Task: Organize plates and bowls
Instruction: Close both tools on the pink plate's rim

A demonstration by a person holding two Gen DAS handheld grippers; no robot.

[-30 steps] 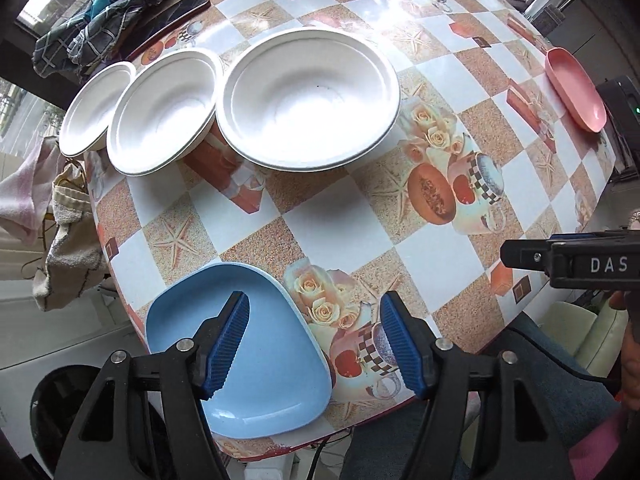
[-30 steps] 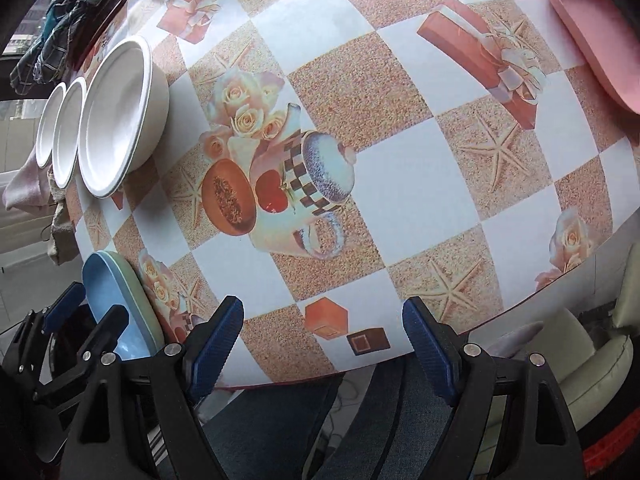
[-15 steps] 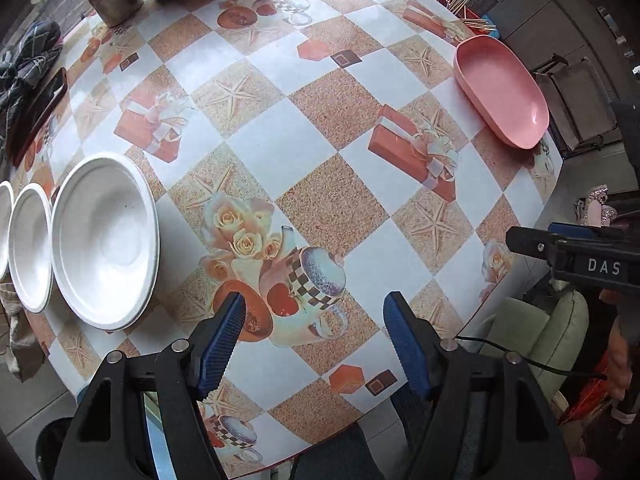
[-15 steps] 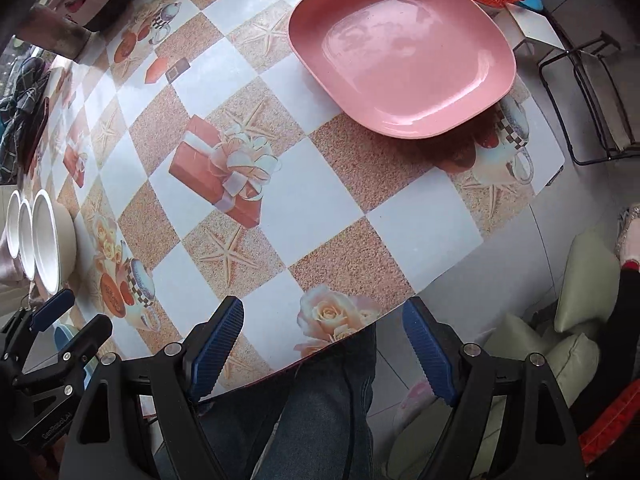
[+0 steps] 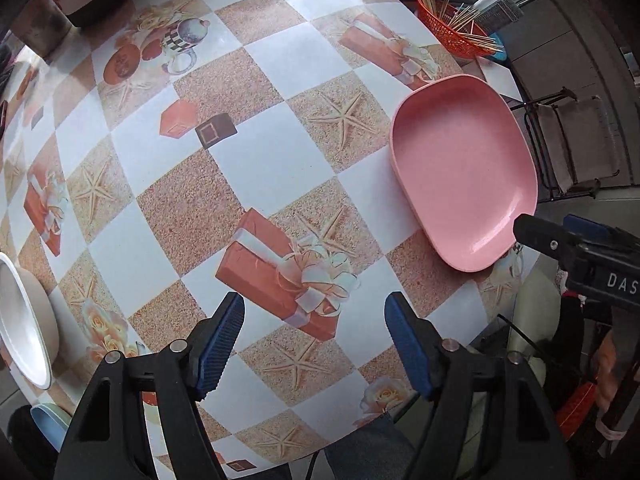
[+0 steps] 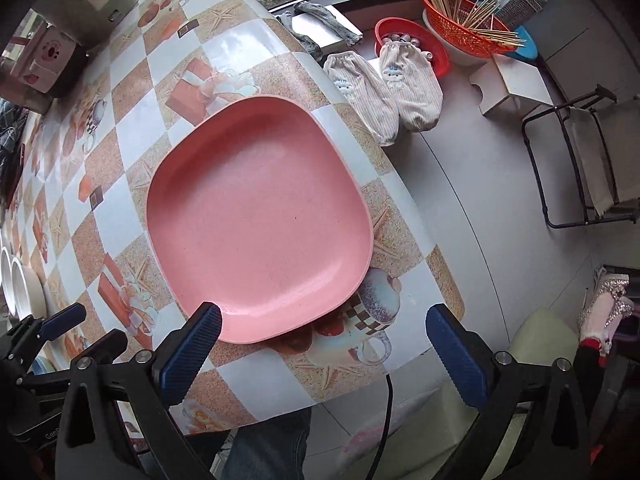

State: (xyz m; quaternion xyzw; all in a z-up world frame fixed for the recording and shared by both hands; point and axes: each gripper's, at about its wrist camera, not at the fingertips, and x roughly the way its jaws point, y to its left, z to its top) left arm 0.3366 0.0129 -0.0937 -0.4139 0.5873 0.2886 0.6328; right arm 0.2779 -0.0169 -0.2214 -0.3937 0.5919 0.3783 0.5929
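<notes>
A pink square plate (image 6: 260, 220) lies near the table's right edge and also shows in the left wrist view (image 5: 464, 168). My right gripper (image 6: 322, 316) hangs over the plate's near rim, pointing down. Its jaws are opening and hold nothing; the left fingertip (image 6: 204, 320) is level with the rim. My left gripper (image 5: 315, 304) is open and empty above the patterned tablecloth, left of the plate. White bowls (image 5: 24, 320) stand at the far left. A sliver of the blue plate (image 5: 48, 420) shows behind the left gripper.
An orange basket (image 6: 460, 28) of skewers, a smaller red basket (image 6: 408, 36) and striped sleeve covers (image 6: 384, 92) sit on a ledge beyond the table. A folding chair (image 6: 580, 160) stands on the right. The person's jeans-clad leg (image 6: 272, 440) is under the near table edge.
Both grippers have swept right across the table, from the white bowls and blue plate to the pink plate. The right gripper's jaws have widened.
</notes>
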